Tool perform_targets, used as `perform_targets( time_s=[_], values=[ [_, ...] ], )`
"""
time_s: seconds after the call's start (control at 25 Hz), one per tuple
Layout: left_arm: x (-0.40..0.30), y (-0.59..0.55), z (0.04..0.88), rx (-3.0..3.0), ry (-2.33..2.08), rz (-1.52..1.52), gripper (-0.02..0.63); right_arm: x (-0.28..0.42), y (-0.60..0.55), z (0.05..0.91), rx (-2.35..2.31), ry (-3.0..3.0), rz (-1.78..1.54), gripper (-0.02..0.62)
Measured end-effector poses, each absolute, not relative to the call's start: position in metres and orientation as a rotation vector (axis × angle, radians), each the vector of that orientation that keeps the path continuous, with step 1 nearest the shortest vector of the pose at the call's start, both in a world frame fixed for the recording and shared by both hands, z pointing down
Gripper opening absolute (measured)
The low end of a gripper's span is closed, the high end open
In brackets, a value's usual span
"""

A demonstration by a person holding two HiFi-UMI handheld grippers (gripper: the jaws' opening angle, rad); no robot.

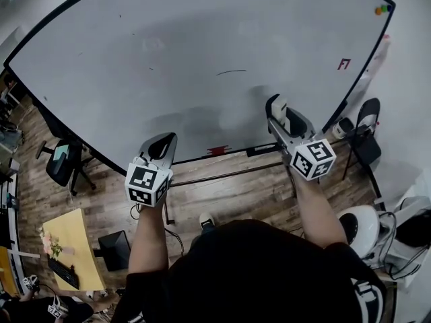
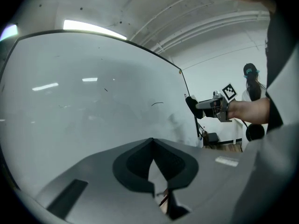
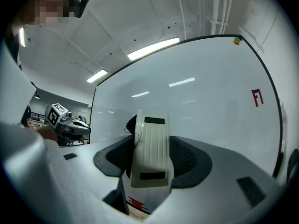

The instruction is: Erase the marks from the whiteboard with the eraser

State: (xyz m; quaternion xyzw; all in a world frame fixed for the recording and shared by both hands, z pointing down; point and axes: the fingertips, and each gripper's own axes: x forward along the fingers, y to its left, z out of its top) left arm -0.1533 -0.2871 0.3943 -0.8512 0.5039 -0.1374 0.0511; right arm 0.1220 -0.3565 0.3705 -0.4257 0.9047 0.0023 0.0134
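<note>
The whiteboard (image 1: pixel 202 52) fills the upper head view. It bears a short black curved stroke (image 1: pixel 231 72), a red mark (image 1: pixel 344 64) at the right and a few tiny specks. My right gripper (image 1: pixel 277 108) is shut on a white ribbed eraser (image 3: pixel 150 146), held a little off the board's lower right area, below the black stroke. The red mark (image 3: pixel 257 97) shows far right in the right gripper view. My left gripper (image 1: pixel 161 147) is shut and holds nothing, near the board's lower edge. The left gripper view shows the black stroke (image 2: pixel 157 104) ahead, with the right gripper (image 2: pixel 191 107) beyond it.
A red object (image 1: pixel 218 151) lies on the board's bottom tray (image 1: pixel 202 159). Coloured magnets (image 1: pixel 382 9) sit at the board's top right corner. Black chairs stand at the left (image 1: pixel 62 163) and right (image 1: pixel 363 136). A yellow table (image 1: pixel 67 247) is at lower left.
</note>
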Motion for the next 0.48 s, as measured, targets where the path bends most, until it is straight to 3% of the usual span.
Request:
perform_targets(
  time_s=[0.48],
  values=[
    [-0.158, -0.305, 0.395, -2.616, 1.521, -0.428, 0.01, 0.12, -0.37, 0.371, -1.355, 2.809, 0.01, 0.239]
  ],
)
